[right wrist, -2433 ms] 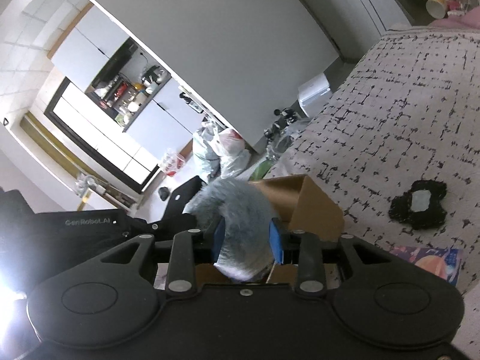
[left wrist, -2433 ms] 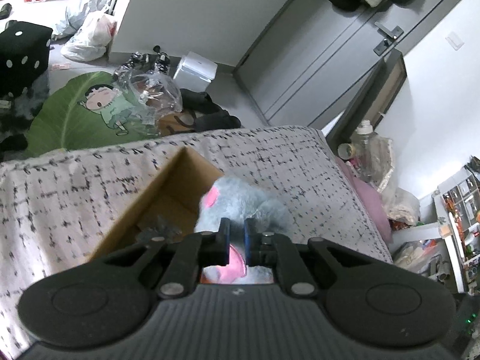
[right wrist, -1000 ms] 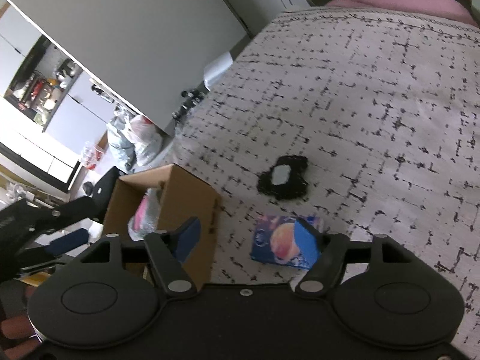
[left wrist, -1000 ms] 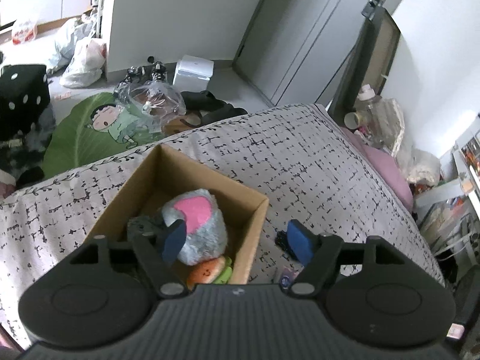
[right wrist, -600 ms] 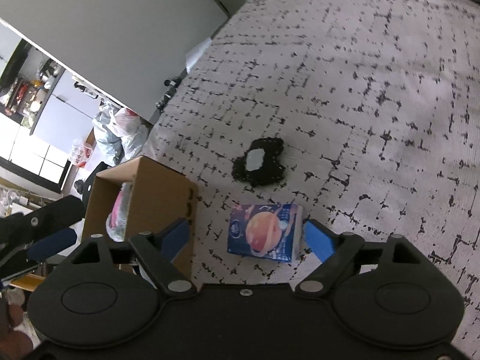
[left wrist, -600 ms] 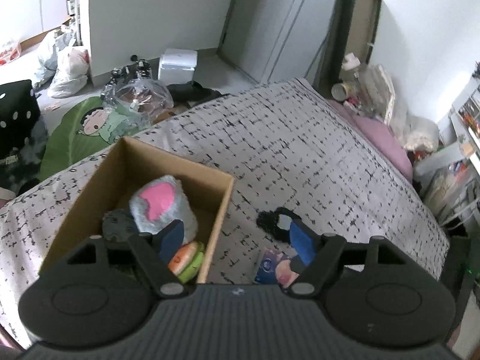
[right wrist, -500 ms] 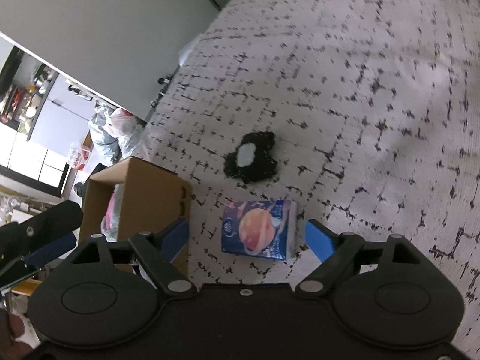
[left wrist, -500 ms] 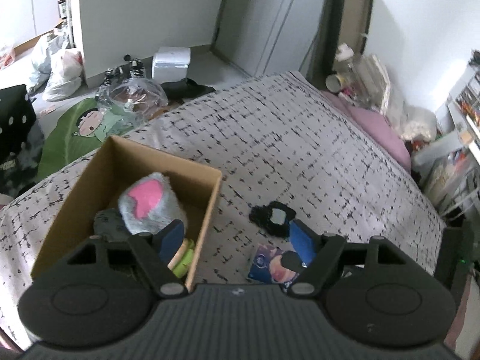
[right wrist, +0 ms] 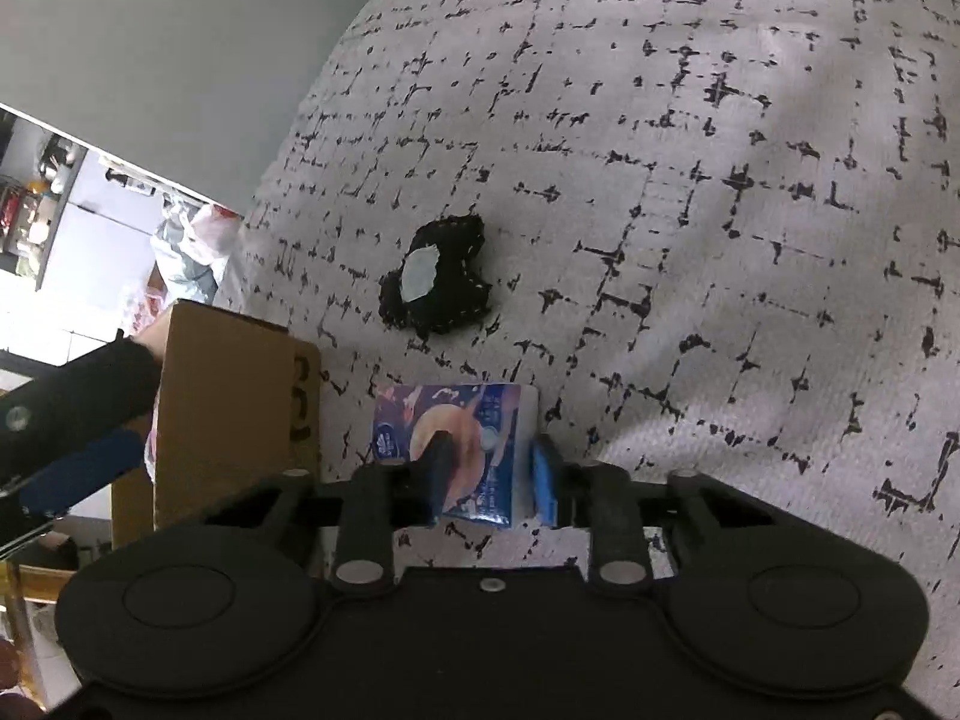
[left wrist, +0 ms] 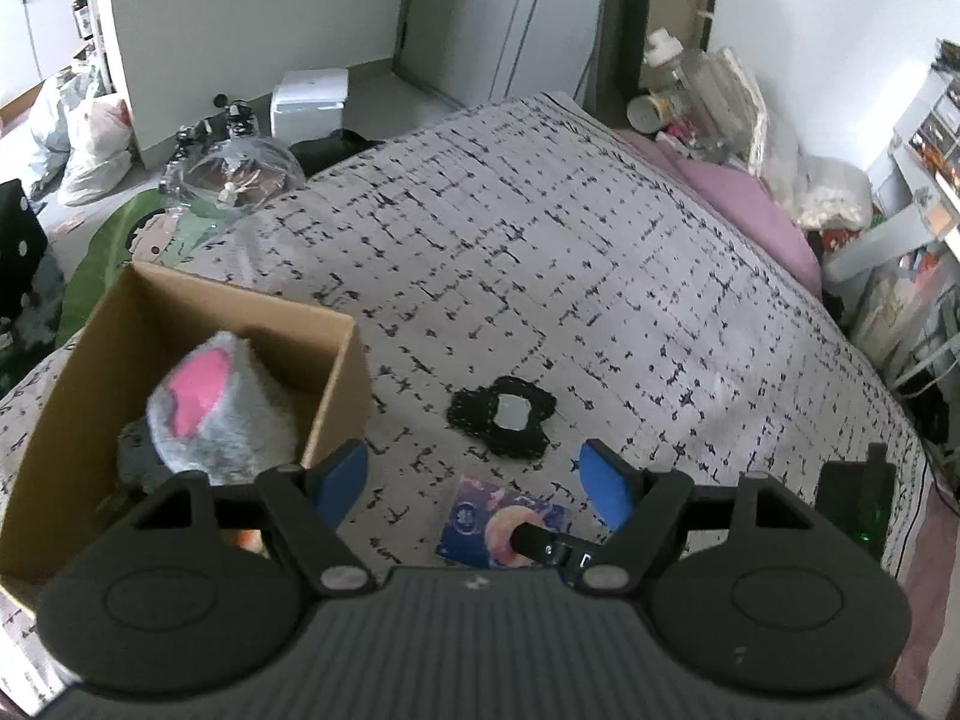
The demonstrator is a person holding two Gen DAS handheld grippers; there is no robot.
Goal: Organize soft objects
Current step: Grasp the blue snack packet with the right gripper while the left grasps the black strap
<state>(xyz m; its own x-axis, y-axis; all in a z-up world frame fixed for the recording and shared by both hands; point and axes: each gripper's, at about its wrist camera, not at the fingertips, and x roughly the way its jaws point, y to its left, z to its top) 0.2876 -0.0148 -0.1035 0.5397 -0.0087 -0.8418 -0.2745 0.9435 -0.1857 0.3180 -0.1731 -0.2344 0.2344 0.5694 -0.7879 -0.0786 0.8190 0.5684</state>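
A blue tissue pack [right wrist: 465, 444] lies on the patterned bed cover, and my right gripper [right wrist: 489, 474] is shut on it at its near end. The pack also shows in the left wrist view [left wrist: 480, 525], with a right finger across it. A black knitted piece [right wrist: 438, 285] with a pale patch lies just beyond it; the left wrist view shows it too [left wrist: 501, 417]. My left gripper [left wrist: 474, 474] is open and empty, hovering above the bed beside the cardboard box [left wrist: 336, 360]. A grey and pink plush toy [left wrist: 222, 402] sits in the box.
The box [right wrist: 234, 408] stands directly left of the tissue pack. The patterned bed cover [left wrist: 600, 300] stretches far and right. A pink pillow [left wrist: 750, 210] and clutter lie at the far right edge. Bags and a green mat are on the floor beyond the bed.
Both grippers let go of the grey plush toy, now in the box, and opened. My right gripper then came down over the tissue pack and shut on it. My left gripper swung right.
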